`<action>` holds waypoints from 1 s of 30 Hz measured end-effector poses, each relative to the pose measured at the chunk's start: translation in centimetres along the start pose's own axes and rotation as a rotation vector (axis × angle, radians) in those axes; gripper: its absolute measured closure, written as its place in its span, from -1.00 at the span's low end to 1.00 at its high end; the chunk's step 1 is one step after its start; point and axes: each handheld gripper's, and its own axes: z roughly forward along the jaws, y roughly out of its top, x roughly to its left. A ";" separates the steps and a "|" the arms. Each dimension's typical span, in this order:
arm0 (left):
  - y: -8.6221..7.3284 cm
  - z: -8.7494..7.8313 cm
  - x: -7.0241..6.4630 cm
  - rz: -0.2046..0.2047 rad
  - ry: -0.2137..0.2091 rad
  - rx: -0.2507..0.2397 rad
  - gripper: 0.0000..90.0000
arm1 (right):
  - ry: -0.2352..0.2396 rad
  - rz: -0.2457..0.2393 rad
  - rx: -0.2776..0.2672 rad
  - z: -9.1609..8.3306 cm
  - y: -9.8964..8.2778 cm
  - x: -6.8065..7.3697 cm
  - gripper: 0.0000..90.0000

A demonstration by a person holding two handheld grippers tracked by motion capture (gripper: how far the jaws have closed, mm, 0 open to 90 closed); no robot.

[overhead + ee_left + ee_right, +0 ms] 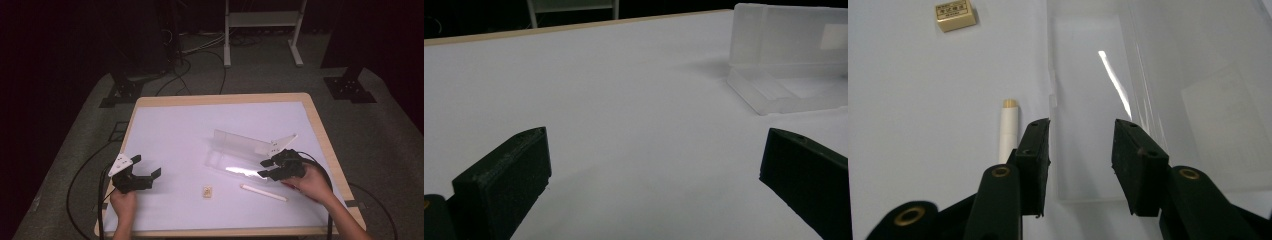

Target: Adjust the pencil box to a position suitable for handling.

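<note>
Hovering over the near-right end of the open clear plastic case (pixel 239 156), the right gripper (pixel 266 168) has its jaws about half apart with nothing between them, probably lined up to work on the case; the base lies flat and the lid stands up behind it, so the inside is free for loading; a white stick (pixel 263 193) and a small tan eraser (pixel 207 191) wait near the tabletop's front edge; the left gripper (pixel 148 172) rests wide open and empty near the front-left corner.
</note>
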 end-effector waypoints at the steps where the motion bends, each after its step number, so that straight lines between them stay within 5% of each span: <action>1: 0.0 0.0 0.0 0.000 0.000 0.000 -1.00 | -0.001 0.007 -0.001 -0.1 -0.2 0.0 0.28; 30: 0.0 0.0 -0.1 0.005 0.002 0.004 -1.00 | -0.063 0.060 -0.008 -3.1 -5.0 0.1 0.25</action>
